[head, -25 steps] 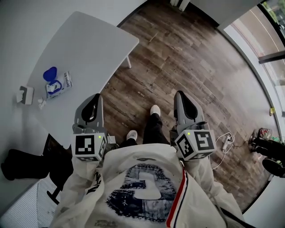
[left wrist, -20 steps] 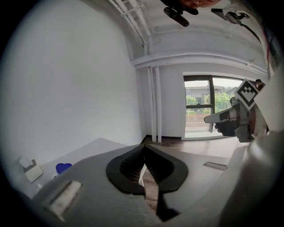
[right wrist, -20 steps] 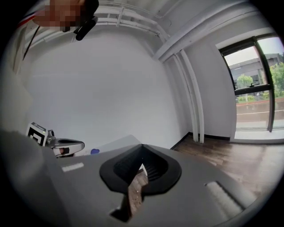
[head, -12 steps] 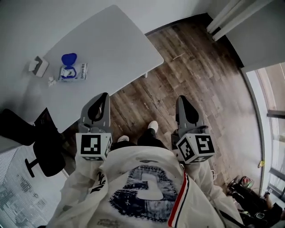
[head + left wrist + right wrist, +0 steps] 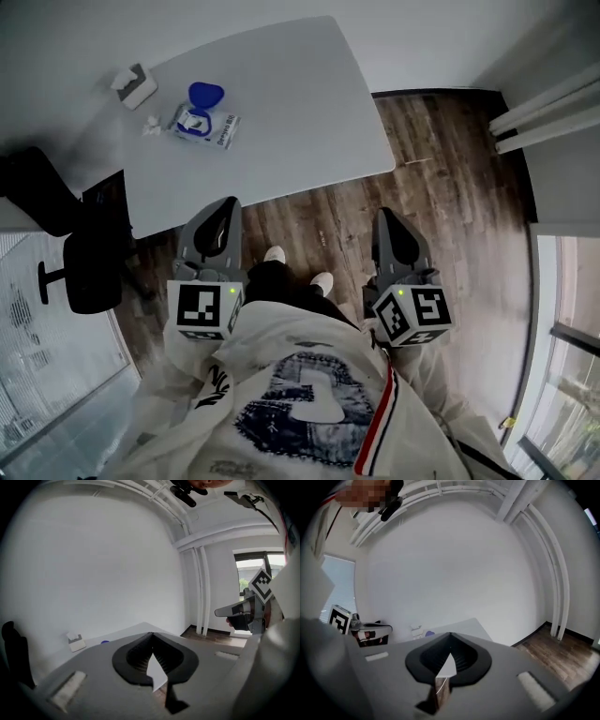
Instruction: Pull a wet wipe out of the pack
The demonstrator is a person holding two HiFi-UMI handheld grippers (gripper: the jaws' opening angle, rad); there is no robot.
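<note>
The wet wipe pack (image 5: 208, 122) lies on the white table (image 5: 300, 103) at its far left, with its blue lid (image 5: 205, 95) flipped open. Both grippers are held close to my body over the wooden floor, short of the table's near edge. My left gripper (image 5: 218, 214) is shut with nothing in it, jaws meeting at the tip (image 5: 151, 634). My right gripper (image 5: 390, 223) is also shut and empty (image 5: 450, 634). The pack's blue lid (image 5: 104, 642) peeks over the left jaws, and the blue lid (image 5: 430, 633) shows above the right ones.
A small white box (image 5: 134, 86) and a crumpled white scrap (image 5: 150, 125) lie beside the pack. A black office chair (image 5: 70, 262) stands left of the table. Wooden floor (image 5: 450, 187) stretches to the right, with white pipes in the corner (image 5: 201, 592).
The person has turned left, so the table has swung from the left side to straight ahead. Both grippers turned with the body and stayed shut.
</note>
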